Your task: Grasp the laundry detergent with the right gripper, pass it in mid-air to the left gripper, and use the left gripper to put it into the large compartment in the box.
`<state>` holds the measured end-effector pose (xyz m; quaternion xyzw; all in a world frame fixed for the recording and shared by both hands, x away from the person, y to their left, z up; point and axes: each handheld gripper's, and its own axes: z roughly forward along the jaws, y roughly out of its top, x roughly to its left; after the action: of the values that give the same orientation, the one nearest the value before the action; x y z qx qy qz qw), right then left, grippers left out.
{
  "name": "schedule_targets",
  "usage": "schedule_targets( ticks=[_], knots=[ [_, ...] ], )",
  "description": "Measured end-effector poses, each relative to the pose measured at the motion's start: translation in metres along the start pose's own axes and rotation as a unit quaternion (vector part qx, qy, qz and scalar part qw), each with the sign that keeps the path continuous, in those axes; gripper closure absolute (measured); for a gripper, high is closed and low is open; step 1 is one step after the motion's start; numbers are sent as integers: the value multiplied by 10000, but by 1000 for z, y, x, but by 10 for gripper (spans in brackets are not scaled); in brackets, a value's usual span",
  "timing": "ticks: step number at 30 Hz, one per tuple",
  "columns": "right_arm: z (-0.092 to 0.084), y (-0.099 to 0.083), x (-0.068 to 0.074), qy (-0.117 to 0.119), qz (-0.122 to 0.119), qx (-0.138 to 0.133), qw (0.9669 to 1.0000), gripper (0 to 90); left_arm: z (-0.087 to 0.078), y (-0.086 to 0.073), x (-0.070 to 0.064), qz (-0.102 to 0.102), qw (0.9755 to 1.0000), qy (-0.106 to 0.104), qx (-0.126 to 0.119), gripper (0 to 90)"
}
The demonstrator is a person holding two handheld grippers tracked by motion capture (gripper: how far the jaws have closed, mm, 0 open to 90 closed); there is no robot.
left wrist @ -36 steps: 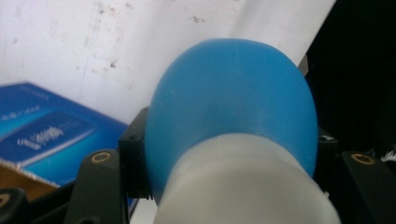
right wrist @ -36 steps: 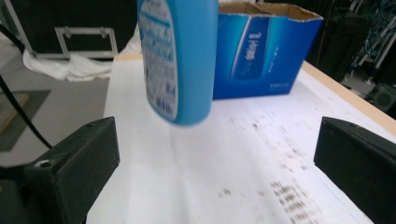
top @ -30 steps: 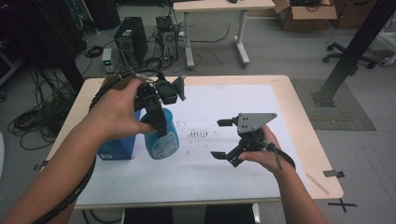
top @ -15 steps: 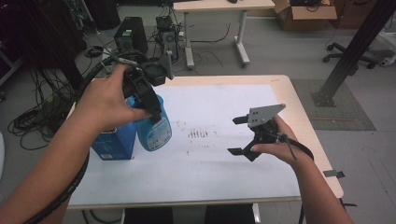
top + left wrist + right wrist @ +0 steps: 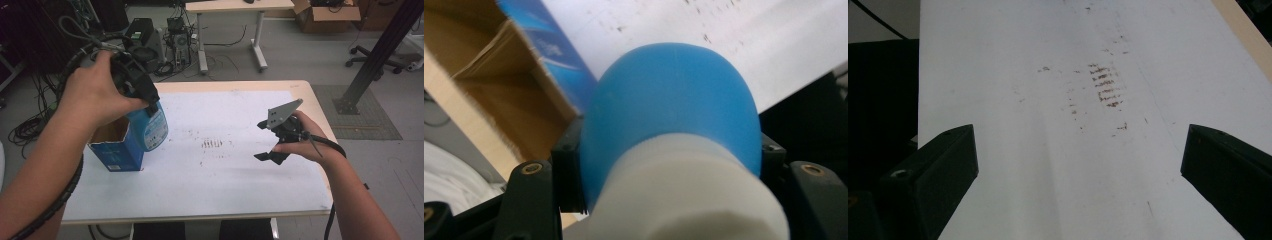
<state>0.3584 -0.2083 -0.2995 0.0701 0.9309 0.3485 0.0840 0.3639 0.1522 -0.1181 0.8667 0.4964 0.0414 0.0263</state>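
The left gripper [image 5: 142,95] is clamped on a translucent blue plastic bottle [image 5: 151,127] hanging tilted below it, just above an open blue cardboard box [image 5: 116,147], while the right gripper [image 5: 272,142], jaws wide apart, hovers empty over the white table sheet [image 5: 225,175].

A white sheet [image 5: 240,175] covers most of the bench [image 5: 320,107], with brown smudges [image 5: 212,144] near its middle. Beyond the bench, on the grey floor, stand a second table [image 5: 235,7], computer cases [image 5: 142,35] amid tangled cables [image 5: 25,130], a cardboard box [image 5: 327,10] and an office chair's base [image 5: 372,57]. A black slanted post [image 5: 380,55] rises at right.
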Motion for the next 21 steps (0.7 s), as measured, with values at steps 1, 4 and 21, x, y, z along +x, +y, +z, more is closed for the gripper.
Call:
schedule_targets(
  ticks=[1,4,21],
  knots=[
    [-2,1,-2,27,2,73,10000,17,-6,-2,8,-211,9998,1,-57,379],
    [-2,1,-3,66,-22,150,9999,17,-11,-4,16,-412,9991,-36,-121,379],
    [1,6,-16,353,-37,781,9963,24,-37,-12,77,-1729,9846,-75,-257,378]
  ],
)
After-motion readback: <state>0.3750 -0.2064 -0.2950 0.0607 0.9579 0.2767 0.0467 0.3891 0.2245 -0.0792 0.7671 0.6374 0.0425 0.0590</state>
